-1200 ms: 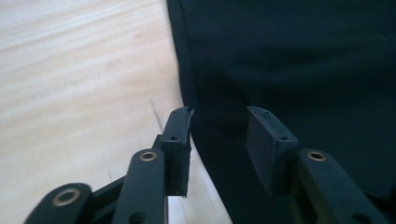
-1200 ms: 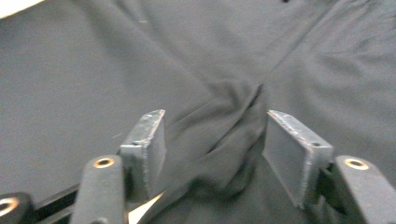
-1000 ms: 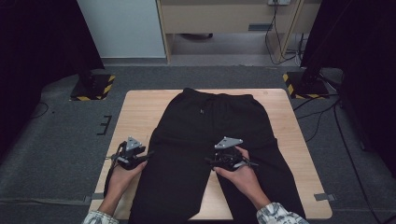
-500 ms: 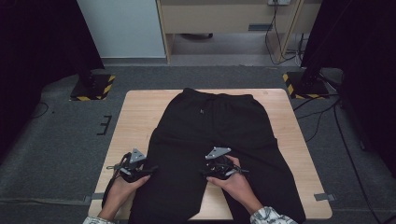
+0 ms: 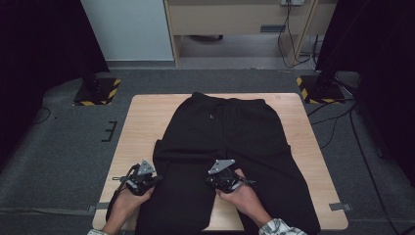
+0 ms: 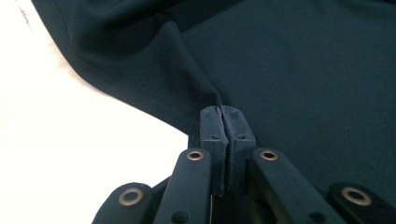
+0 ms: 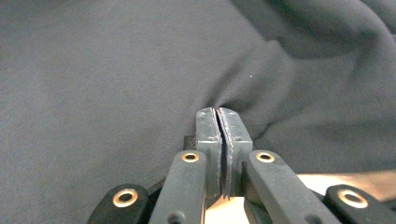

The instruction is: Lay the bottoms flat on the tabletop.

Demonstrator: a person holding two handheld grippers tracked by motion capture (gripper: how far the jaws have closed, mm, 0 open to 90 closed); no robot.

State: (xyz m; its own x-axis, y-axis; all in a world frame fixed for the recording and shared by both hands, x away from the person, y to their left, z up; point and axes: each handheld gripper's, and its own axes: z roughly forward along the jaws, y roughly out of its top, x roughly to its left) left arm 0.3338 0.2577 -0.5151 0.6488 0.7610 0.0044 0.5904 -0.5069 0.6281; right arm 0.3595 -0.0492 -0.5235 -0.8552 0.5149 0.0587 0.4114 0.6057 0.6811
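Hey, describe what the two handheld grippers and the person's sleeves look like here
Both the left gripper and the right gripper are black, each topped by a grey three-cornered plate, with a black cable trailing off. In the gripper views the jaws are dark linkage arms with brass-coloured rivets, ending in blocky dark grey pads. The sleeve at the right wrist has a light, speckled pattern.

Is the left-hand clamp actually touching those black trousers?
Touching. In the left gripper view, the left gripper has its jaws shut on a pinched fold of the black trousers.
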